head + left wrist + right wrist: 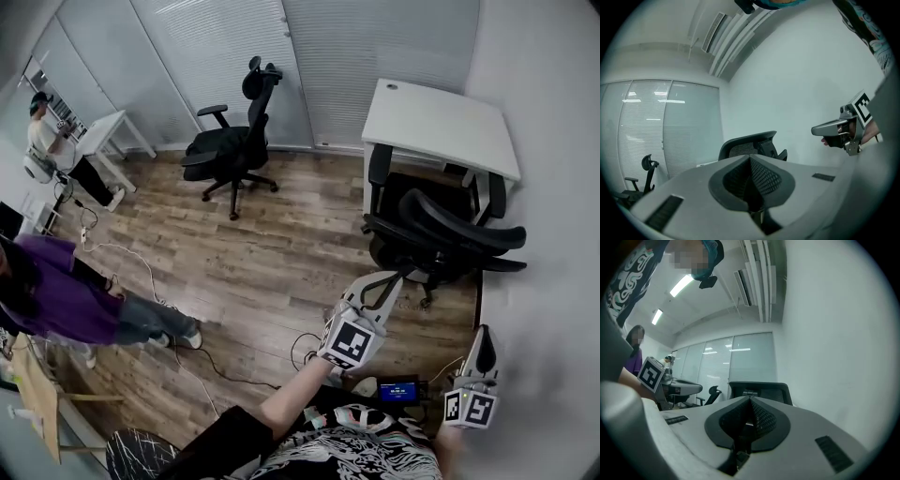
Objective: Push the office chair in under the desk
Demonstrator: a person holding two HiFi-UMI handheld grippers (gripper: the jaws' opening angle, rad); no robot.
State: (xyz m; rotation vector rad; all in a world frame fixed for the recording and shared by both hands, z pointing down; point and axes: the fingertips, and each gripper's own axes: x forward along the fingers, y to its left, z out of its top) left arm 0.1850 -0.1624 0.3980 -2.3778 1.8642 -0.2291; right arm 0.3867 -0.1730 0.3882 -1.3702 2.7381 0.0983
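Note:
A black mesh office chair (441, 234) stands in front of the white desk (441, 122) at the right, its seat partly under the desktop and its back toward me. My left gripper (392, 278) is shut and empty, its tips close to the chair's back at the left side; I cannot tell if they touch. My right gripper (486, 332) is shut and empty, lower down and short of the chair. The left gripper view shows the shut jaws (751, 159) with the chair back (750, 143) just beyond. The right gripper view has the shut jaws (751, 401) aimed at that chair back (761, 390).
A second black office chair (234, 141) stands mid-room by the blinds. A person in purple (66, 300) sits at the left and another person (47, 141) stands by a small white table (108, 131). Cables (141, 272) lie on the wooden floor. A white wall (553, 187) closes the right side.

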